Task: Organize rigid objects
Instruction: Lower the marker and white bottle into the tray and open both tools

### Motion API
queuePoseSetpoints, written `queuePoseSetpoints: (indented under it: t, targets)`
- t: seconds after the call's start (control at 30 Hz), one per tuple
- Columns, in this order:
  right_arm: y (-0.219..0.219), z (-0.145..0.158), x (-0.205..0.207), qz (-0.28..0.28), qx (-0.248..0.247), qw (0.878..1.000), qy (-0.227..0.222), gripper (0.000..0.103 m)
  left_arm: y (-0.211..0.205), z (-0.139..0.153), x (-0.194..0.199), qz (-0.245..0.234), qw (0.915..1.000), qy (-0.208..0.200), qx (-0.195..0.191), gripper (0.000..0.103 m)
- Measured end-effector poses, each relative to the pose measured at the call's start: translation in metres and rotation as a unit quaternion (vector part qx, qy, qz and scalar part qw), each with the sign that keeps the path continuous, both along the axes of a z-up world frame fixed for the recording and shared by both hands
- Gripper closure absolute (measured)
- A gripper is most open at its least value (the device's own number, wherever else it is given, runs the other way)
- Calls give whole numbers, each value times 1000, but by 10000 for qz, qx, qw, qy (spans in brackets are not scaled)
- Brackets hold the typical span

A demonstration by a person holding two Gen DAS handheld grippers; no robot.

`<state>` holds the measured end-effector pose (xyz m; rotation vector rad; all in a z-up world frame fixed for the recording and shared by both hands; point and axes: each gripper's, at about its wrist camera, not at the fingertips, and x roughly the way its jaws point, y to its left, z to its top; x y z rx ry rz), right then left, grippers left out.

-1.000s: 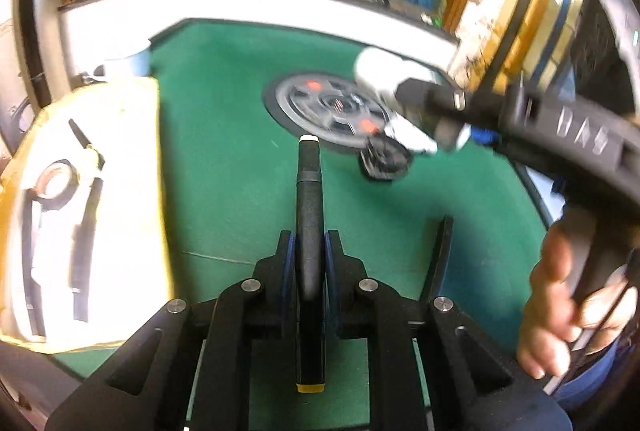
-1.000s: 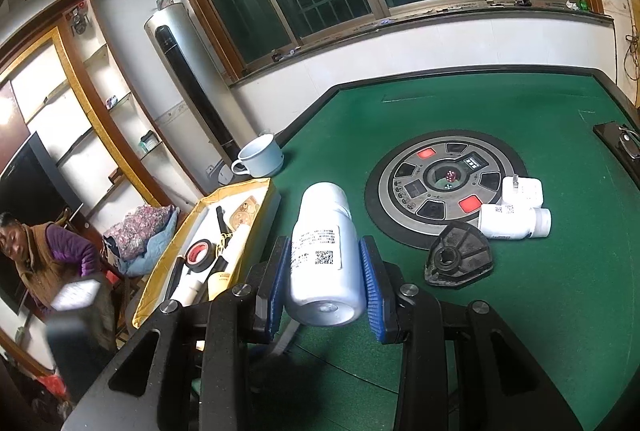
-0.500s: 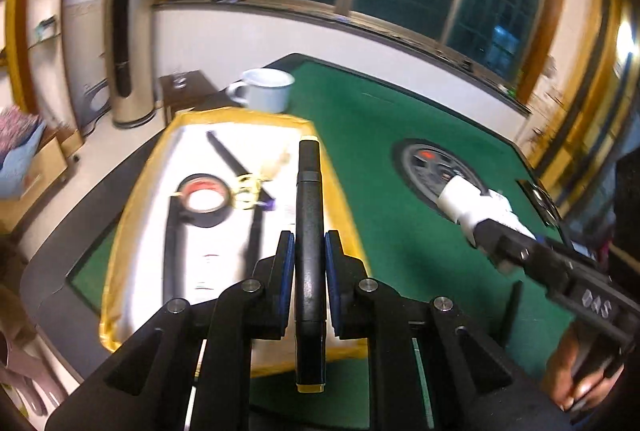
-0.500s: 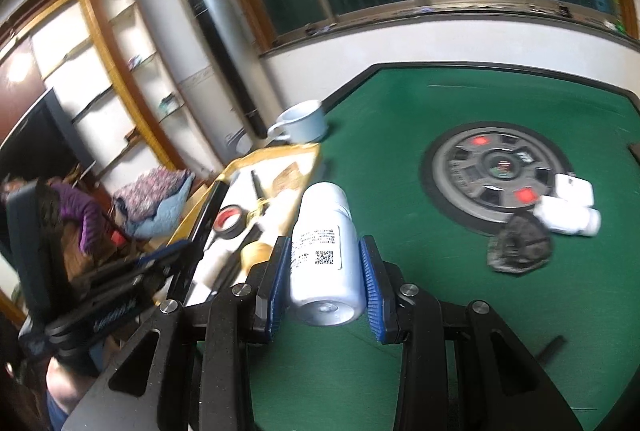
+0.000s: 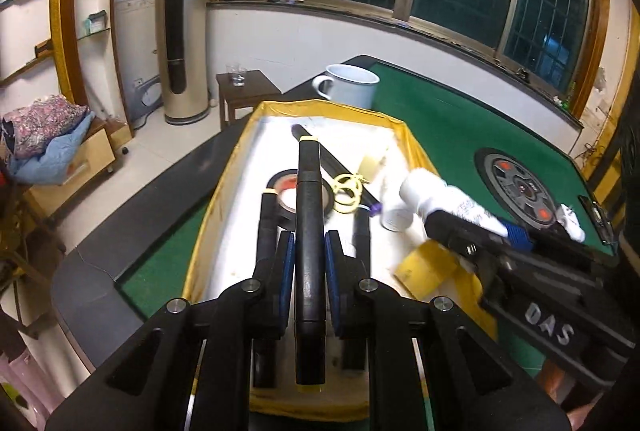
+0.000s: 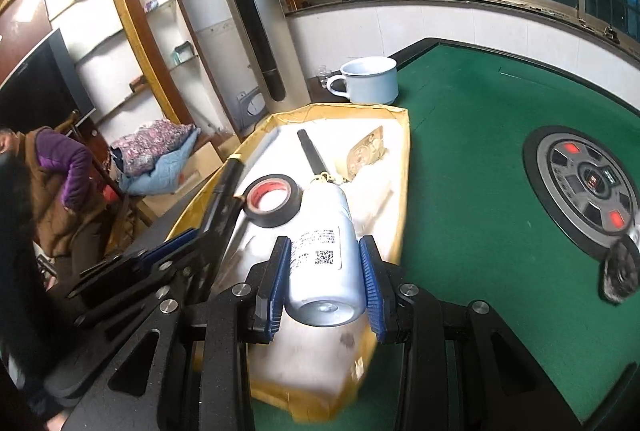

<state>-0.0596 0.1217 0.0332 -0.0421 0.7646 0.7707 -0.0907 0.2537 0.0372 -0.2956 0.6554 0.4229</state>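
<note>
Two grips on at once: my left claw (image 5: pixel 308 259) is clamped on a black marker (image 5: pixel 308 231) that points out over the yellow tray (image 5: pixel 224 191), and my right claw (image 6: pixel 325 267) is clenched around a white bottle (image 6: pixel 326 251), also above the tray. Inside the tray I see a tape roll (image 6: pixel 272 201), a black stick (image 6: pixel 314 157) toward the far end, and a small white bottle (image 5: pixel 394 213) by the right wall. Beyond the tray's far edge stands a mug (image 6: pixel 370 79). Right of the tray, on the green felt (image 6: pixel 480 171), sits the round dial (image 6: pixel 586 187).
</note>
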Motion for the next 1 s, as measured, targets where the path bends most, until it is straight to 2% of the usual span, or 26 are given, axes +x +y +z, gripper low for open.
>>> queuePoseSetpoints:
  t: [0.17, 0.33, 0.5, 0.73, 0.8, 0.93, 1.0]
  targets:
    - [17, -2, 5, -46, -126, 9998, -139, 72, 5, -7, 3, 80, 9999, -50, 102, 90]
    - [28, -7, 10, -49, -243, 9997, -59, 72, 3, -10, 6, 155, 9992, -83, 350, 90]
    - [35, -11, 13, -66, -348, 9994, -37, 72, 6, -14, 11, 93, 9997, 10, 228, 90]
    - [35, -10, 16, 1, -303, 9995, 105, 72, -1, -14, 12, 39, 9994, 130, 317, 90]
    - [35, -9, 15, 22, -293, 9995, 69, 71, -2, -13, 12, 42, 9994, 158, 304, 88]
    - [34, -5, 12, 27, -307, 9995, -6, 60, -3, -9, 8, 41, 9997, 123, 222, 83]
    - [32, 0, 10, 33, -269, 9996, -84, 60, -3, -6, 4, 73, 9997, 97, 227, 83]
